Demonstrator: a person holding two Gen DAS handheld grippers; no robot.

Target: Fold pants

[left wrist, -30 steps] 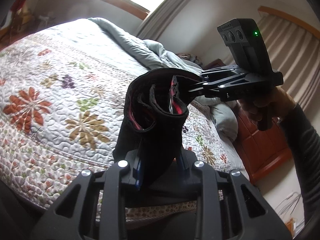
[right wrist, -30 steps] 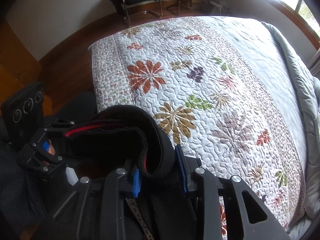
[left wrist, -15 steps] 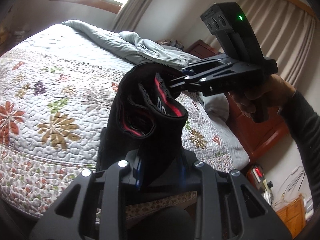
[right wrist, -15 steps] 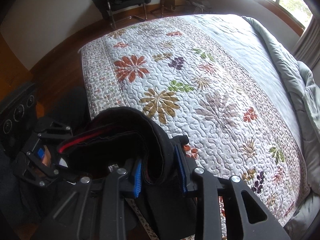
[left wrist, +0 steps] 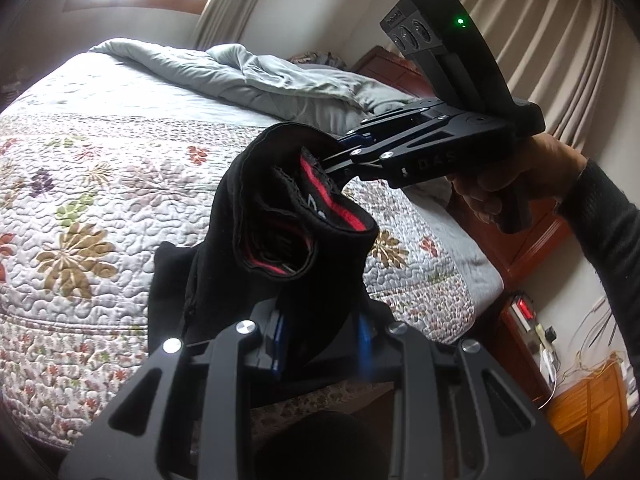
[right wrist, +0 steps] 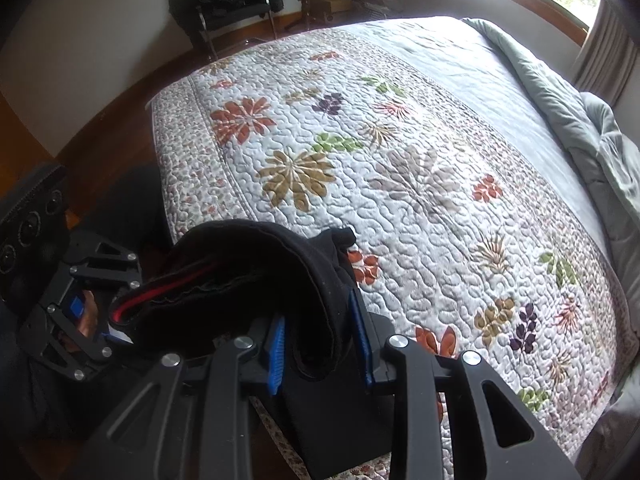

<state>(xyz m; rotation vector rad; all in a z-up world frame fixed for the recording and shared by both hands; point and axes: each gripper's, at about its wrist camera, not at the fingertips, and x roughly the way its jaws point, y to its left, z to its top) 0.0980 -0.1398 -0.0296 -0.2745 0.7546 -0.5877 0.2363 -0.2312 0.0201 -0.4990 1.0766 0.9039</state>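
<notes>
The black pants with a red-lined waistband hang bunched in the air over the near edge of the bed, stretched between both grippers. My left gripper is shut on the black cloth at the bottom of the left wrist view. My right gripper, held by a hand with a dark sleeve, bites the waistband from the right. In the right wrist view the right gripper clamps a thick fold of the pants between its blue pads, and the left gripper holds the other end at the lower left.
A floral quilt covers the bed, with a rumpled grey duvet at its head. A wooden nightstand and curtains stand to the right. A black chair stands on the wooden floor beyond the bed's foot.
Both grippers have carried the pants sideways along the bed's edge toward its head and a little lower. The left gripper rolled slightly. Both grips are unchanged.
</notes>
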